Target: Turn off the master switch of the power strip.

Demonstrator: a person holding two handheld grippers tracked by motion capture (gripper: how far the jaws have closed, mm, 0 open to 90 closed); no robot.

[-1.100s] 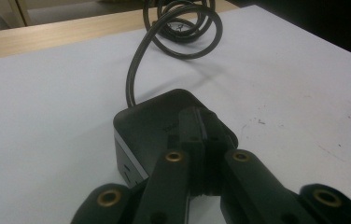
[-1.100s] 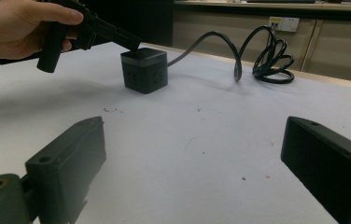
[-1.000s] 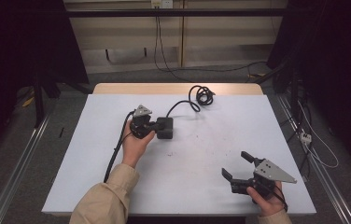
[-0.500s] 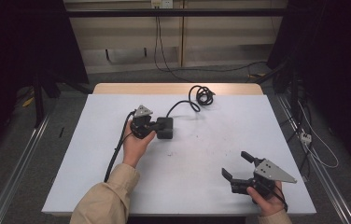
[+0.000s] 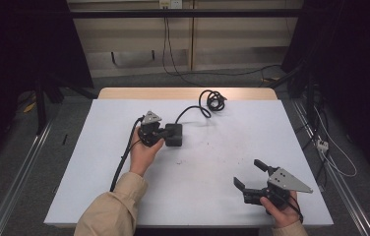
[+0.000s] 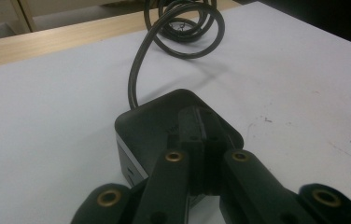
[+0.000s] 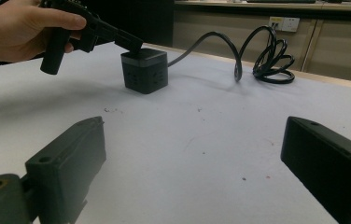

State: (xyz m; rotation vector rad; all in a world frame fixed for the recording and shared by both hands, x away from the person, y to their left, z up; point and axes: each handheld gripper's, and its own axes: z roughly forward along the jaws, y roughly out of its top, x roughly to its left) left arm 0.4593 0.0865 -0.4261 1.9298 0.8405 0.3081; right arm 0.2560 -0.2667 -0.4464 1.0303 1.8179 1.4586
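Observation:
A black cube-shaped power socket stands on the white table, left of centre. Its black cable runs back to a coil near the far edge. My left gripper is shut, with nothing between its jaws, and its tips rest on the cube's top. My right gripper is held low near the front right corner, open and with nothing between its jaws, pointing toward the cube.
The white table has a wooden strip along its far edge. A few small dark specks lie on the sheet between the cube and my right gripper. My left gripper's cable trails along the forearm.

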